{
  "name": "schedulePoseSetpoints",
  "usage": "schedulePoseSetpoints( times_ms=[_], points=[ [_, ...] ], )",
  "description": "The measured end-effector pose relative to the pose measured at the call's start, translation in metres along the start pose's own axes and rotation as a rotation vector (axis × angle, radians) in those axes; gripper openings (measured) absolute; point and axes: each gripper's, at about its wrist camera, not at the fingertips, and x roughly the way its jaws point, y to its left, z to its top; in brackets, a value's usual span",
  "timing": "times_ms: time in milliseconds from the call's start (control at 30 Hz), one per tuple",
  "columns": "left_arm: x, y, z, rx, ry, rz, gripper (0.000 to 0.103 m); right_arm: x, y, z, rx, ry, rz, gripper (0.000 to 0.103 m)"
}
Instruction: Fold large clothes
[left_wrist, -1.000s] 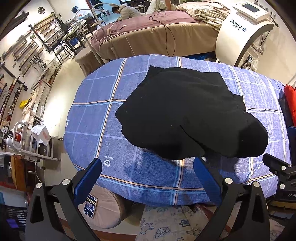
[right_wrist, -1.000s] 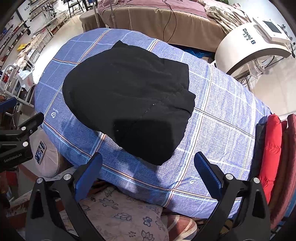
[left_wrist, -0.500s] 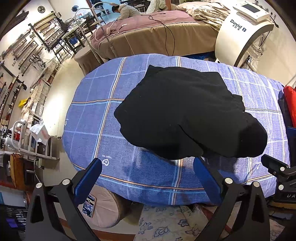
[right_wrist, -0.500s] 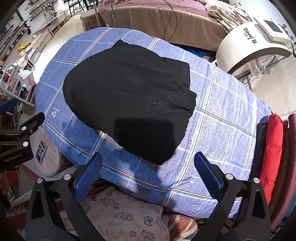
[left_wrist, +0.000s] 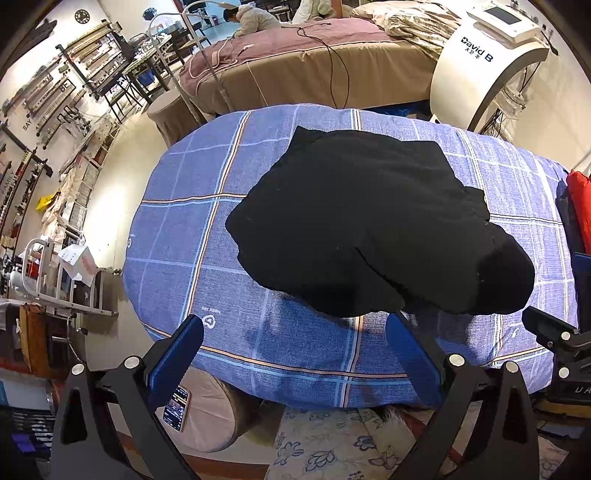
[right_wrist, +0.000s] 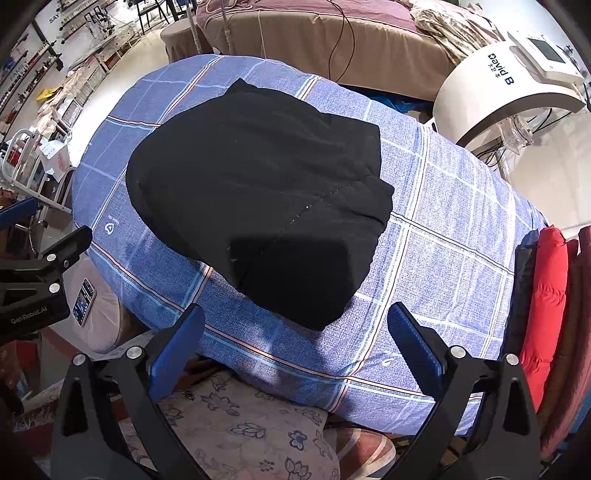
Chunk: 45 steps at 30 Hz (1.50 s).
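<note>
A black garment (left_wrist: 362, 225) lies folded in a thick bundle on the blue checked bed cover (left_wrist: 177, 229); in the right wrist view the same black garment (right_wrist: 266, 199) sits at the cover's (right_wrist: 454, 266) middle. My left gripper (left_wrist: 295, 332) hovers open above the bed's near edge, just short of the bundle's near rim, with nothing between its blue pads (left_wrist: 177, 354). My right gripper (right_wrist: 295, 325) is also open and holds nothing, a little back from the garment's near corner. Each gripper's black body shows at the edge of the other's view.
A red padded coat (right_wrist: 543, 295) and other dark clothes hang or lie at the bed's right side. A white machine (left_wrist: 480, 62) stands behind. A phone (left_wrist: 176, 408) rests on a stool at lower left. A floral cushion (right_wrist: 251, 432) lies below the near edge.
Both grippers have drifted slightly; the garment and cover sit a touch lower and closer in the views. Nothing was grasped or let go.
</note>
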Motion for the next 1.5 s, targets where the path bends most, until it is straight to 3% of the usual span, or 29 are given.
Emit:
schedulePoseSetpoints(
  times_ms=[533, 700, 767, 867, 1000, 1167, 1267, 1367, 1500],
  points=[
    [0.009, -0.006, 0.008, -0.001, 0.036, -0.026, 0.097, 0.008, -0.013, 0.004, 0.038, 0.022, 0.065, 0.098],
    [0.019, -0.002, 0.011, -0.031, 0.069, -0.045, 0.097, 0.012, -0.035, 0.013, 0.088, 0.005, 0.172, 0.098],
    [0.023, 0.007, 0.014, -0.066, 0.072, -0.044, 0.097, 0.011, -0.067, 0.021, 0.184, -0.043, 0.189, 0.098],
    [0.028, 0.024, 0.019, -0.126, 0.074, -0.032, 0.097, 0.024, -0.115, 0.028, 0.335, -0.056, 0.287, 0.098],
    [0.032, 0.048, 0.023, -0.199, 0.070, -0.015, 0.097, 0.076, -0.139, 0.032, 0.421, 0.041, 0.428, 0.098],
    [0.037, 0.070, 0.021, -0.246, 0.090, 0.050, 0.097, 0.159, -0.130, 0.025, 0.565, 0.210, 0.594, 0.097],
    [0.031, 0.074, 0.020, -0.257, 0.086, 0.060, 0.097, 0.178, -0.123, 0.027, 0.632, 0.227, 0.660, 0.094],
    [0.026, 0.074, 0.018, -0.255, 0.069, 0.080, 0.097, 0.177, -0.112, 0.039, 0.580, 0.221, 0.629, 0.091],
    [0.026, 0.071, 0.014, -0.247, 0.072, 0.083, 0.097, 0.153, -0.103, 0.066, 0.476, 0.164, 0.530, 0.065]
  ],
)
